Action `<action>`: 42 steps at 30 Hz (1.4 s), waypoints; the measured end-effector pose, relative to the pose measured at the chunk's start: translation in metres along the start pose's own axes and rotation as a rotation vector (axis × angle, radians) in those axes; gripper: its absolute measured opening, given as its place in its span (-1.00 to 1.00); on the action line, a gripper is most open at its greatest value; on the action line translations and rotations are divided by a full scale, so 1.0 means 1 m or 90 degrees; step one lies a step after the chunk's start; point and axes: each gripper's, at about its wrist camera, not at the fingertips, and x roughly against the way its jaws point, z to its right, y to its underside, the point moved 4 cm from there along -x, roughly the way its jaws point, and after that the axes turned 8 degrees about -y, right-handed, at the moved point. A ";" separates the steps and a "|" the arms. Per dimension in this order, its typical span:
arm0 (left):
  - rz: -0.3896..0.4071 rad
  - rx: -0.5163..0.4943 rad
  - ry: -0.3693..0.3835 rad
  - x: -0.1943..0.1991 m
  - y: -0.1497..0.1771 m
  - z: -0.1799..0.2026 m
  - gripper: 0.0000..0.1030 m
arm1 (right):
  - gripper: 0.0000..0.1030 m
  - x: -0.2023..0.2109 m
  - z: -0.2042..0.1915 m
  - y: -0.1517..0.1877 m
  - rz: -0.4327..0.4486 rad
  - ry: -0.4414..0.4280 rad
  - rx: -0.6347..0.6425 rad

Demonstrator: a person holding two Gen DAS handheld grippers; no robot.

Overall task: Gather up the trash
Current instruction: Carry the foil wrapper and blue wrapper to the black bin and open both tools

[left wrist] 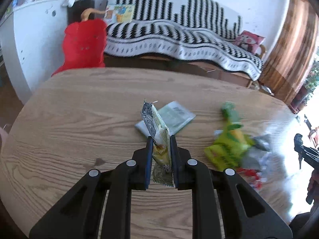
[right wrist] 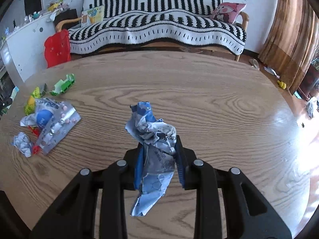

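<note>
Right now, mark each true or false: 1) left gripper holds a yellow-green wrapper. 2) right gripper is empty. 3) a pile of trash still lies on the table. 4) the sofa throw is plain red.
1) True: the left gripper is shut on the yellow-green wrapper.
2) False: the right gripper grips a crumpled blue wrapper.
3) True: the trash pile lies on the table.
4) False: the sofa throw is black-and-white striped.

Litter pile (left wrist: 237,149), left wrist view: motion-blurred; green, yellow, grey and red wrappers run together, single items not separable.
Printing on pale green sachet (left wrist: 175,117): too small to read; near corner hidden behind held yellow-green wrapper (left wrist: 159,133).
Right claw (left wrist: 305,155): cut off by picture edge, jaws unseen.
Surface (right wrist: 199,91): right side washed out by glare.
</note>
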 end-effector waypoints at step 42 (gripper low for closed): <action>-0.304 -0.547 0.450 0.142 0.330 0.541 -0.69 | -0.45 0.168 0.178 0.342 0.130 -0.122 -0.490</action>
